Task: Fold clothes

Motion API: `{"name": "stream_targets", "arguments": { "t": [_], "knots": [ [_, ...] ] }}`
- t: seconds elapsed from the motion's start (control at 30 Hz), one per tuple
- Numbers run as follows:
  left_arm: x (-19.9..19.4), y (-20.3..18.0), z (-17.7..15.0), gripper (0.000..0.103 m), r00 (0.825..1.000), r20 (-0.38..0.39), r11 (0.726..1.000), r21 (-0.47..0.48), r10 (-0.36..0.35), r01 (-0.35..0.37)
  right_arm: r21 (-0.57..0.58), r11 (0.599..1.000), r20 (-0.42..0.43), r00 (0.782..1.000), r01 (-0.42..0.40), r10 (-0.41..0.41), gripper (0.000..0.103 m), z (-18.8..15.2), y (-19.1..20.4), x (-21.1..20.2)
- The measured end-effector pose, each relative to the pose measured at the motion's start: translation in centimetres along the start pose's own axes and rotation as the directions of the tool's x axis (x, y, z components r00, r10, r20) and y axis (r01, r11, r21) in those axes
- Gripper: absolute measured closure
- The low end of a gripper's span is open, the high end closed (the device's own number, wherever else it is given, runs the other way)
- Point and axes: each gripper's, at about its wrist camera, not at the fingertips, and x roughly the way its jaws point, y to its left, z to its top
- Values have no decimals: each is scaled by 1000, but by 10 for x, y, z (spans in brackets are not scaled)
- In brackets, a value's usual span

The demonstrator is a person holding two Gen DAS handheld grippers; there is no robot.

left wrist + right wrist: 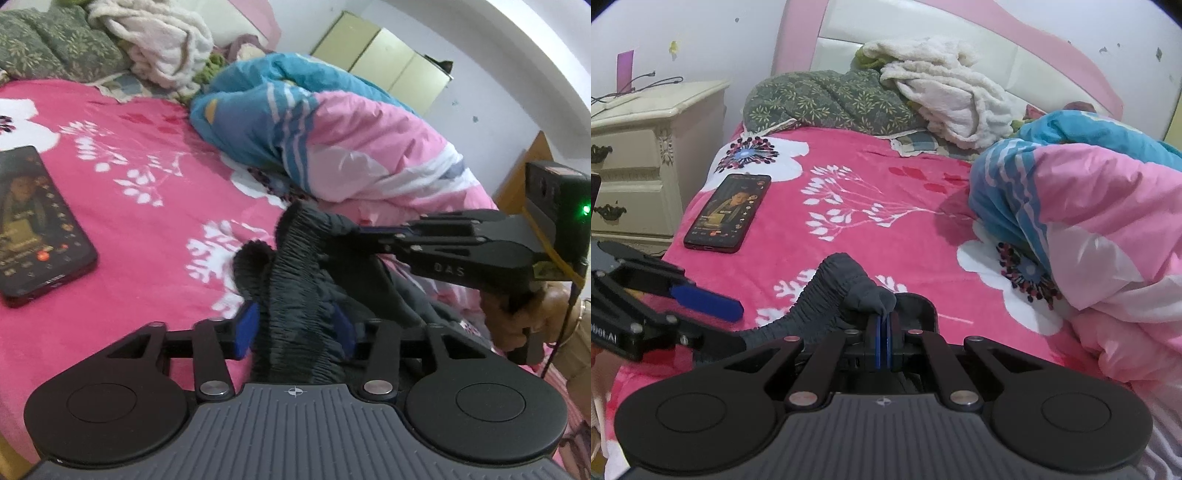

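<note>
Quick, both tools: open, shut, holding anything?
Left tool: open, the dark grey ribbed-waistband garment loose between its pads.
Right tool: shut on that garment's fabric.

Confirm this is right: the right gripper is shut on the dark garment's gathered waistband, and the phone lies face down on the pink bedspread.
Not quite. The phone lies face up, its screen lit, as the right wrist view shows. The rest holds: the right gripper is shut on the dark garment.

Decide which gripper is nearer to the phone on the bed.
Left. The left gripper sits just right of the phone, its pads either side of the dark waistband. The right gripper, pinching that garment, lies farther along the bed, beyond the left one.
</note>
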Motion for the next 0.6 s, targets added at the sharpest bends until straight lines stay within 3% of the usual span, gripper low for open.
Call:
{"name": "stream_targets", "arguments": {
  "t": [0.03,0.13,0.27,0.47,0.6],
  "knots": [
    [2,0,0,81,1000,-9,1000,-1,-3,3,5,1000,-1,1000,2,-2,101,0,0,1],
    [1,1,-1,96,1000,-16,1000,-13,-20,20,11,1000,-6,1000,7,-7,101,-2,0,4],
    [-7,7,0,101,998,8,997,-45,-59,59,10,1000,0,1000,7,-7,101,-3,0,-1],
    [-8,16,0,103,981,-46,976,-123,-189,182,10,1000,11,1000,-12,12,101,0,0,-13],
    [-8,21,0,103,978,-55,970,-148,-201,191,15,1000,9,1000,-19,18,101,1,-3,-9]
  ]
}}
